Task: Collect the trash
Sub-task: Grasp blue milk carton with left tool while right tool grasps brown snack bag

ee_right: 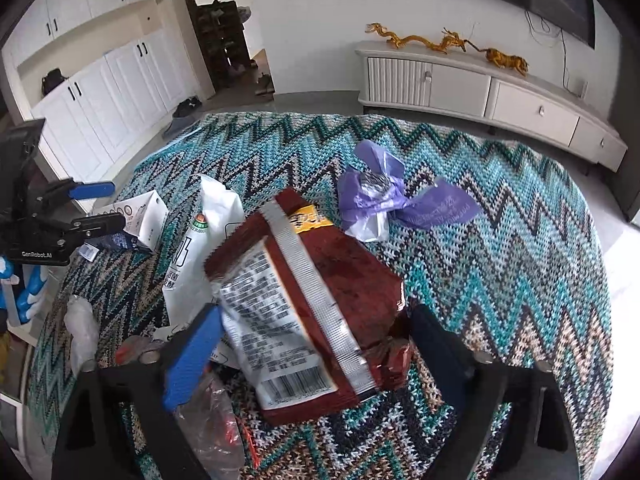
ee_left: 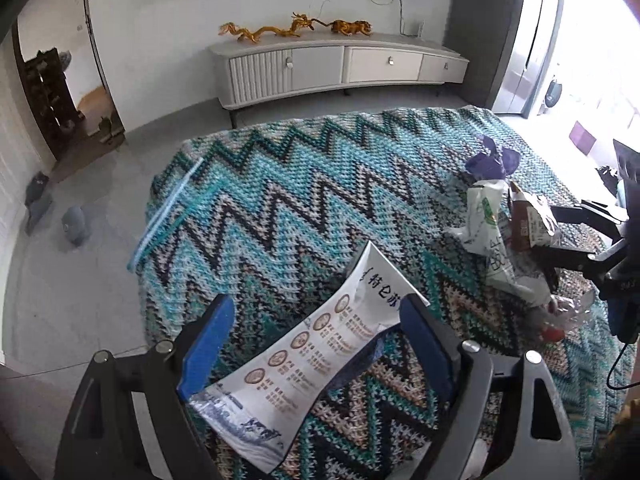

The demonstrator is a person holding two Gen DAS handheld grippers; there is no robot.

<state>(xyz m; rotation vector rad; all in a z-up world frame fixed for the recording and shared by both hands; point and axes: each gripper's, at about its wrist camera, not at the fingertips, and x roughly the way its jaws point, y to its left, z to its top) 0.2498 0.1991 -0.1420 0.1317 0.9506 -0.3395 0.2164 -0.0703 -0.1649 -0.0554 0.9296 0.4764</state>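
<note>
White cupboards (ee_right: 100,80) only rightward

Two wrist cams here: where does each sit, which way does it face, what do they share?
Left wrist: on the left hand-held gripper, angled down at a white printed wrapper between its open jaws; the right hand-held gripper enters from the right edge.
Right wrist: on the right hand-held gripper, angled down at a brown snack bag; the left hand-held gripper shows at the left edge.
Shared: zigzag blanket, purple bag, white cabinet, dragon figures.
</note>
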